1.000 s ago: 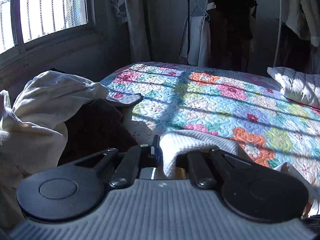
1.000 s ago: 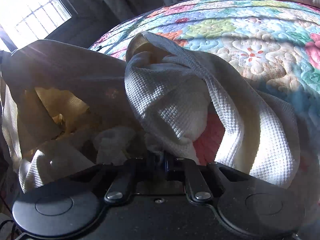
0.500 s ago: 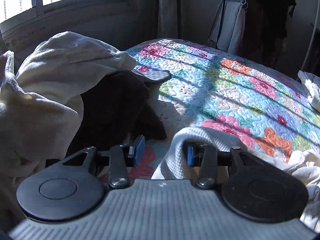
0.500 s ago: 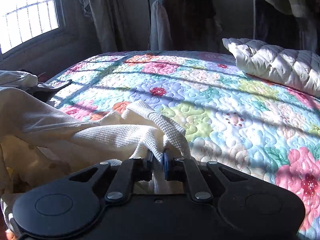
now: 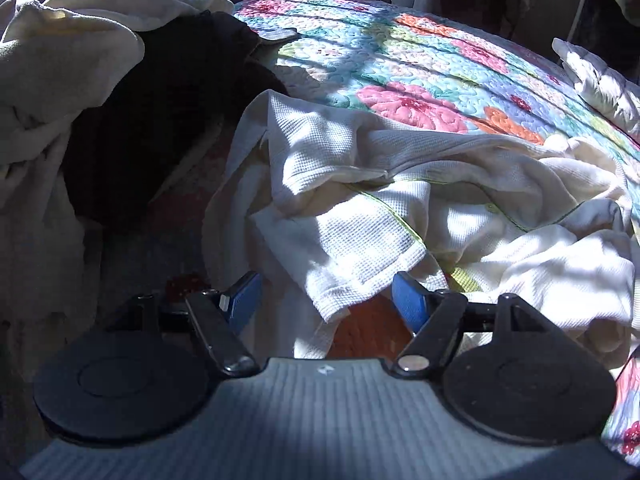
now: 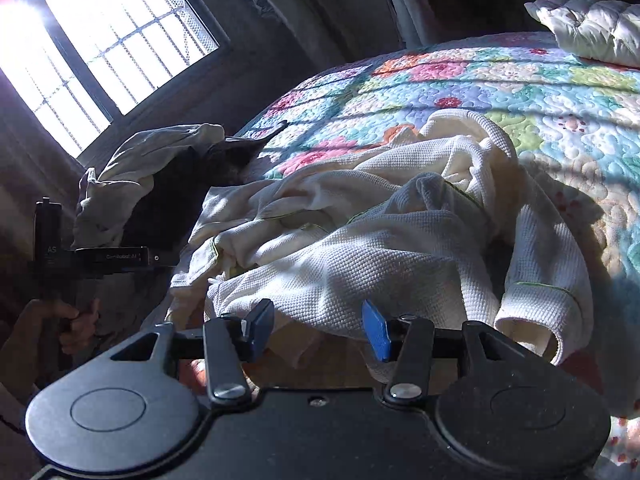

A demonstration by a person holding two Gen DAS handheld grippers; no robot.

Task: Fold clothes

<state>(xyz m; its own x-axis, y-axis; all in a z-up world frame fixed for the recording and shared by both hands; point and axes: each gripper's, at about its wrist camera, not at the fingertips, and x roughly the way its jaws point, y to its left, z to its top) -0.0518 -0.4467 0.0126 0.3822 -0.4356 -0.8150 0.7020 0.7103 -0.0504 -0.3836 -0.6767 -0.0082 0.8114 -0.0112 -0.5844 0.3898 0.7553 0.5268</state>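
A white waffle-knit garment [image 5: 400, 184] lies crumpled at the near edge of the floral quilt [image 5: 408, 76], one hem corner reaching between the spread fingers of the left gripper [image 5: 326, 300] without being pinched. The right gripper [image 6: 318, 330] is also spread wide, holding nothing, just short of the cloth. A heap of cream and dark clothes [image 5: 100, 80] sits to the left, a white pillow [image 6: 592, 28] far right.

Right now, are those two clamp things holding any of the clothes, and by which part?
Nothing is held. The left gripper and the right gripper both stand open, with the white waffle-knit garment lying loose and crumpled on the floral quilt just ahead of them.
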